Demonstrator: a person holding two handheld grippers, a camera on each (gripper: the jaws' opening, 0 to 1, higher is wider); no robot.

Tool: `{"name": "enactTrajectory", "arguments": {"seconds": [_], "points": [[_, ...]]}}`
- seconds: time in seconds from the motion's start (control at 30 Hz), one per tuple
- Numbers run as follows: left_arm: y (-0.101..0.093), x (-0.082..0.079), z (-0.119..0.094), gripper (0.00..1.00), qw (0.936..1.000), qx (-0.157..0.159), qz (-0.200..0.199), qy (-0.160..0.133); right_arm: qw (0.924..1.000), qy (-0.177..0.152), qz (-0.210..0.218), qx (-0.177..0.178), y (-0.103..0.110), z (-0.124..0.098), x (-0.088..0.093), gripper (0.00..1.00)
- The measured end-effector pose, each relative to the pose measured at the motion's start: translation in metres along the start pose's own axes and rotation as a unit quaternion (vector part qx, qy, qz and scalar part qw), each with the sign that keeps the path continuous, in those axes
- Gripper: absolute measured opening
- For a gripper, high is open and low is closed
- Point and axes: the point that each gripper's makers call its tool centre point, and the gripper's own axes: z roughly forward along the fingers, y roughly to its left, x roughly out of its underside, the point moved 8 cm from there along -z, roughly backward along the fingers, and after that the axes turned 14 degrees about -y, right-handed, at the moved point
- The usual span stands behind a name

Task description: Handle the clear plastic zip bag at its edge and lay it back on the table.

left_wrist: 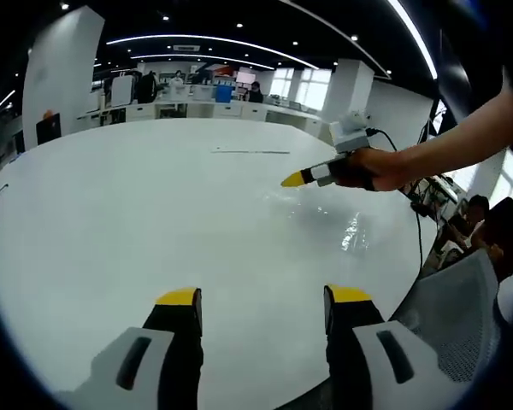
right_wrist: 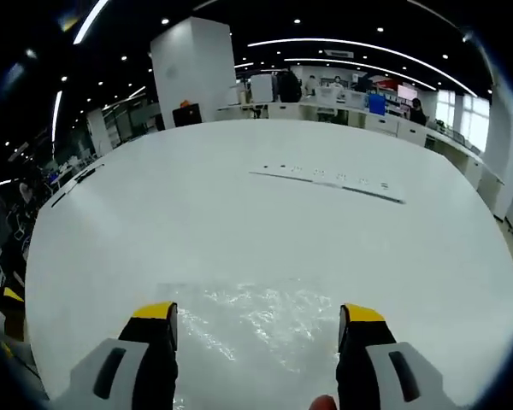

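On the white table (right_wrist: 239,222), right gripper view: clear zip bag (right_wrist: 256,329) lying flat, crinkled, glinting, between and just ahead of right gripper (right_wrist: 261,320) jaws. Jaws wide apart, yellow-tipped, nothing clamped, bag not touched as far as can be made out. Bag edges faint against white top; near edge cut off at 6 o'clock behind gripper body. No print or brand readable on bag. Past bag, toward 1 o'clock: thin grey strip (right_wrist: 329,184) w/ small dark marks, too small to read.

In left gripper view: left gripper (left_wrist: 261,301) at 6 o'clock, jaws wide apart, empty, over bare table (left_wrist: 120,222). At 2 o'clock: hand (left_wrist: 372,168) holding other gripper (left_wrist: 292,179), yellow tip toward 9 o'clock; can't tell jaw gap from this angle. Bag (left_wrist: 342,224) just below that tip, seen only as shiny wrinkles, outline hard to trace. Same strip (left_wrist: 250,152) at 12 o'clock. Mesh chair back (left_wrist: 457,312) at 4 o'clock, partly cut off.

Background: office desks, screens, ceiling lights; signage too blurred to read.
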Motion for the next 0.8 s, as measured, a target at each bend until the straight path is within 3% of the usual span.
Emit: {"name": "enactTrajectory", "arguments": {"seconds": [0.17, 0.37, 0.47, 0.63, 0.8], "points": [[-0.001, 0.002, 0.001, 0.56, 1.0, 0.004, 0.002, 0.007, 0.9999, -0.001, -0.01, -0.004, -0.001, 0.009, 0.003, 0.75], [-0.002, 0.004, 0.003, 0.55, 0.9999, 0.008, 0.005, 0.012, 0.9994, 0.011, -0.03, 0.011, -0.006, 0.015, 0.013, 0.65], [-0.004, 0.004, 0.003, 0.55, 0.9998, 0.01, 0.008, 0.015, 0.9996, 0.013, -0.021, 0.013, -0.009, 0.019, 0.018, 0.65], [-0.005, 0.005, 0.003, 0.54, 0.9997, 0.012, 0.009, 0.019, 0.9981, 0.02, -0.057, 0.012, -0.007, 0.022, 0.027, 0.65], [-0.007, 0.006, 0.003, 0.52, 0.9995, 0.015, 0.012, 0.024, 0.9988, 0.001, -0.047, 0.015, 0.001, 0.019, 0.03, 0.59]]}}
